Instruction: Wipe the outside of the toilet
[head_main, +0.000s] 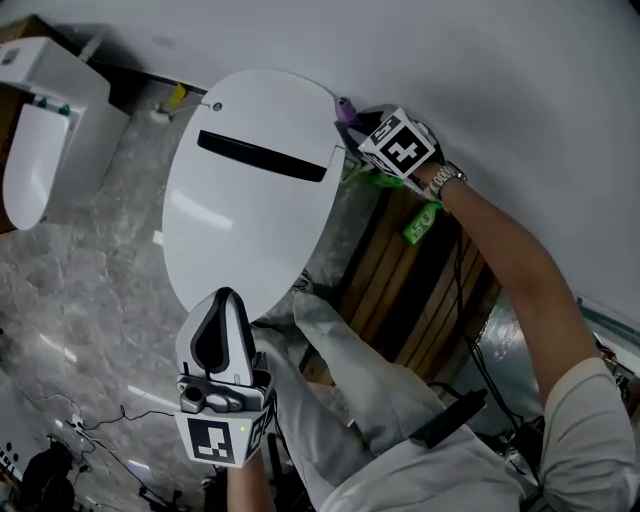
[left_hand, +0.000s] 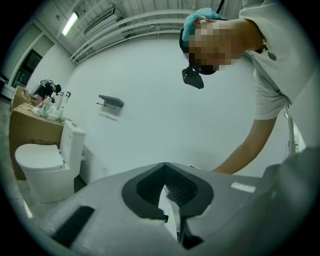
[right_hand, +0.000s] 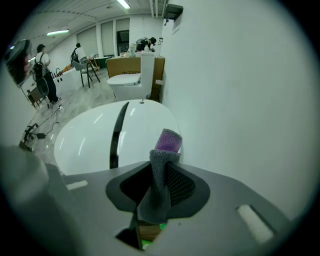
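The toilet (head_main: 250, 215) lies mid-frame in the head view, lid down, backed against the wall (head_main: 500, 70). At its 1 o'clock edge the right arm stretches forward, and the right gripper (head_main: 358, 125) pinches a grey-purple cloth (right_hand: 161, 185). At 6 o'clock the left gripper (head_main: 222, 300) hovers with its jaws pressed together, empty. I cannot tell whether the cloth touches the toilet.

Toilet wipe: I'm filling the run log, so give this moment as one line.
right hand-held gripper: shut on cloth, at toilet lid rear edge by wall | left hand-held gripper: shut, empty, near its front
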